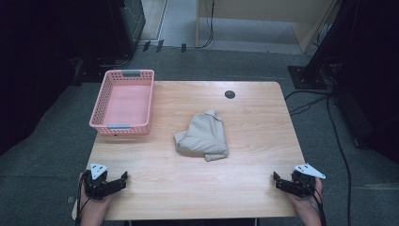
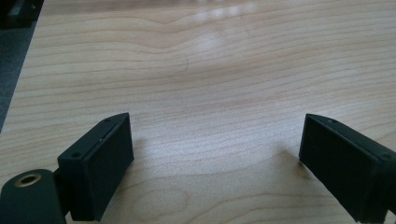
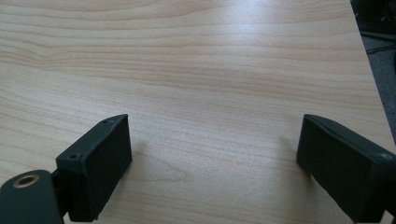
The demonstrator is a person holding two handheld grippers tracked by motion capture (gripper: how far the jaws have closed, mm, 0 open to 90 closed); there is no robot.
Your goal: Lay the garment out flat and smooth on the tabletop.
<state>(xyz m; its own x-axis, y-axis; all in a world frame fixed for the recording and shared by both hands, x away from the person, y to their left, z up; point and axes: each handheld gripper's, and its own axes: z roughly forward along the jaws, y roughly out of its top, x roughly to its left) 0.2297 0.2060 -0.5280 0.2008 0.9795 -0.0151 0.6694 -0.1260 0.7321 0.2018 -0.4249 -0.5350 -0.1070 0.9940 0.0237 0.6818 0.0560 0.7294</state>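
A crumpled beige cloth point(image 1: 203, 136) lies near the middle of the wooden table point(image 1: 254, 117). A pink plastic basket point(image 1: 124, 101) stands empty at the table's far left. My left gripper point(image 1: 123, 180) rests at the front left corner, held by a hand, and my right gripper point(image 1: 276, 181) sits at the front right corner; both are well short of the cloth. In the left gripper view the left gripper point(image 2: 215, 149) stands open over bare wood. In the right gripper view the right gripper point(image 3: 212, 149) is open too, with nothing between its jaws.
A dark round grommet point(image 1: 229, 94) is set in the table near its far edge. Grey carpet surrounds the table, with cables point(image 1: 339, 141) trailing on the right and dark equipment stands at the back.
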